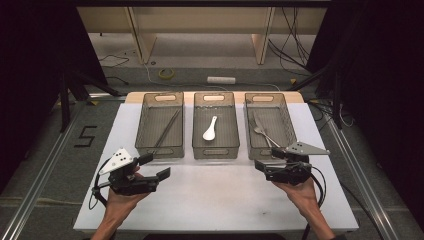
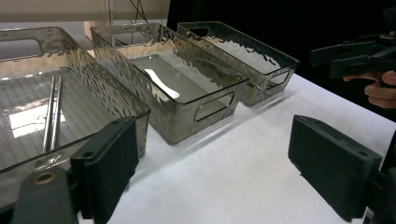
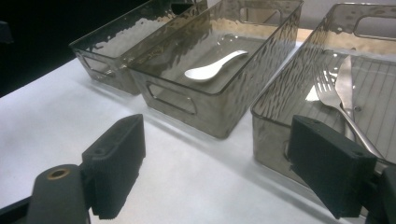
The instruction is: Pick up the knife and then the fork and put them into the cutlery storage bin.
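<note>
Grippers at rest over a white table (image 1: 210, 200), each held in one hand in front of a row of three smoked clear bins. Left gripper (image 1: 152, 167), jaws spread wide with nothing between them, hovers just in front of the left bin (image 1: 142, 117), which holds a pair of metal chopsticks (image 1: 167, 131); in the left gripper view the chopsticks (image 2: 51, 116) lie lengthwise on the ribbed floor behind the bin's near wall. Right gripper (image 1: 264, 166), jaws likewise standing apart and empty, sits just in front of the right bin (image 1: 289, 120), whose near wall stands between the jaws and a fork (image 3: 329, 95) and knife (image 3: 344, 79) lying side by side inside. Middle bin (image 1: 197, 125), between the other two, contains a white ceramic spoon (image 1: 210, 129), bowl toward the grippers. Bare table surface lies between the two grippers. Beyond the bins, past the table's far edge, a tape roll (image 1: 166, 73) and loose cables (image 1: 295, 45) rest on the floor.
</note>
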Available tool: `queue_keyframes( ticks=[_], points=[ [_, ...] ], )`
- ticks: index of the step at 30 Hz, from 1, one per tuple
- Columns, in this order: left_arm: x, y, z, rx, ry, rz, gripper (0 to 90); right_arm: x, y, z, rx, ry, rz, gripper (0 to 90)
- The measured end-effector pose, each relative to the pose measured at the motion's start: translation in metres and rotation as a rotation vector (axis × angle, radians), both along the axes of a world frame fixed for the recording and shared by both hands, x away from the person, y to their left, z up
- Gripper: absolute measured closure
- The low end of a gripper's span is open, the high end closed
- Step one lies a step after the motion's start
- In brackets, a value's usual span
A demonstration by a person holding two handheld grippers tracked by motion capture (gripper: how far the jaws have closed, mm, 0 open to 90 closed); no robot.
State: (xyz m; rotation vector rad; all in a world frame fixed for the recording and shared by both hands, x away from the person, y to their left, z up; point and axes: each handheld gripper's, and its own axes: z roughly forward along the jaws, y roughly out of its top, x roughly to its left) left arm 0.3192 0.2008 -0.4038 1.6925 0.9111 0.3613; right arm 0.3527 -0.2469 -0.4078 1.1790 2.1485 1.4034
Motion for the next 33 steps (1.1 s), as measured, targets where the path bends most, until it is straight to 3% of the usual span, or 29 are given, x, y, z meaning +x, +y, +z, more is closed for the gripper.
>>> queue_keyframes(
  ticks=[13, 33],
  points=[
    [0.000, 0.000, 0.000, -0.008, 0.005, -0.011, 15.4, -0.022, -0.003, -0.007, 0.021, -0.040, -0.008, 17.3],
    [0.000, -0.001, 0.000, -0.017, 0.015, -0.018, 14.5, -0.037, -0.008, -0.013, 0.026, -0.055, -0.029, 16.6]
  ],
)
